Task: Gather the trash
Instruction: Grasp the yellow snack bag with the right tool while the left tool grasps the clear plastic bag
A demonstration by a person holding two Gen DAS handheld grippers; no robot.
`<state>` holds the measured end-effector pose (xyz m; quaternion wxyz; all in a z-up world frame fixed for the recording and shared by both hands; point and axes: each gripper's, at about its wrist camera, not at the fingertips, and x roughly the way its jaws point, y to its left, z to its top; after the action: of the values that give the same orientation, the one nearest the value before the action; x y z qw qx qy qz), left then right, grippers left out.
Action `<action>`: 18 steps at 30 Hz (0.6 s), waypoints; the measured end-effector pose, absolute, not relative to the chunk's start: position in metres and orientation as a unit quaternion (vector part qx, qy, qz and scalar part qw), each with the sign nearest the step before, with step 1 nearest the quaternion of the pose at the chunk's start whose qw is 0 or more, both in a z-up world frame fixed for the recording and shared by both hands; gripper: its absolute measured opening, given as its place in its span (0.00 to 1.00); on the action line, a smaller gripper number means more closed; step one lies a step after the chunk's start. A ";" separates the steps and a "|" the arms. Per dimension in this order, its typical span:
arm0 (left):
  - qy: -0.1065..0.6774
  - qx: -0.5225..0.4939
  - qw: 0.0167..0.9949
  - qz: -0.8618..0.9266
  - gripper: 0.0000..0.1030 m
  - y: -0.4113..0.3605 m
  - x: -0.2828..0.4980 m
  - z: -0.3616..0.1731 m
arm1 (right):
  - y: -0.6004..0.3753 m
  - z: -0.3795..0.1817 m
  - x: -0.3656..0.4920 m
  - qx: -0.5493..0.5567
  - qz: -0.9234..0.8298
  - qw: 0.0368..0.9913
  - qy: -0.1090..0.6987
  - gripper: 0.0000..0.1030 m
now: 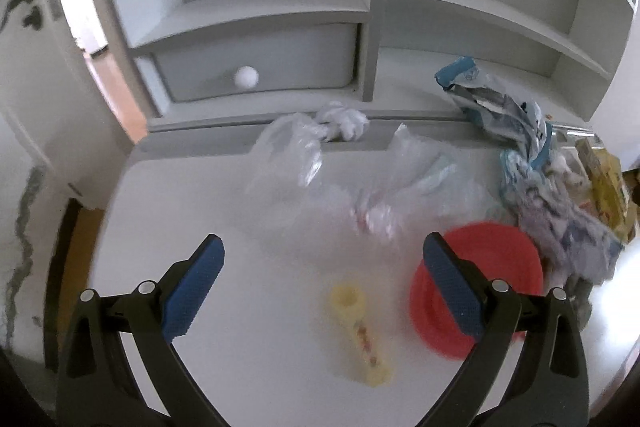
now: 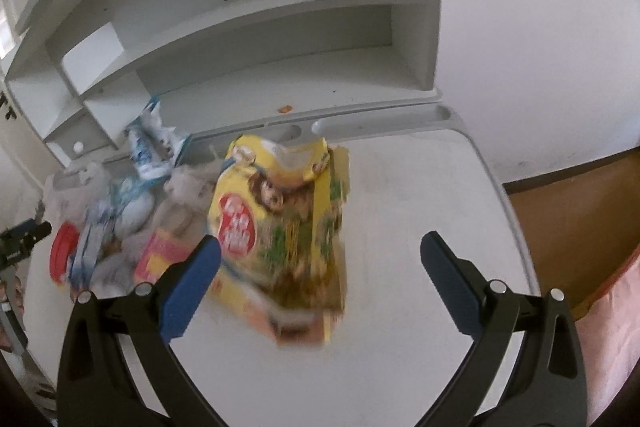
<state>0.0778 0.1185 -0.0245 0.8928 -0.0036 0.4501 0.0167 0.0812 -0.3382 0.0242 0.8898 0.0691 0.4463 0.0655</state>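
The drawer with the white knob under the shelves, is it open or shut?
Shut, it seems. In the left wrist view the drawer front sits about level with the shelf frame around it, with no interior showing.

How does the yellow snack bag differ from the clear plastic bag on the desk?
Look: the yellow snack bag is opaque with bright printed graphics; the clear plastic bag is see-through and unprinted, the desk showing through it.
Pose: the snack bag holds some shape, its torn top open; the clear bag lies limp and crumpled.
Place: the snack bag sits in front of the right gripper, the clear bag ahead of the left gripper.
Shared: both lie on the desk, ungripped.
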 end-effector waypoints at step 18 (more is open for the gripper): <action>0.410 -0.073 0.907 -0.053 0.21 0.139 0.079 -0.018 | -0.316 0.024 0.094 0.070 0.116 0.888 0.439 0.09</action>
<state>0.0787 0.1392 -0.0182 0.9074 -0.0732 0.4104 -0.0529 0.0937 -0.3163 0.0240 0.8881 0.0704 0.4392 0.1157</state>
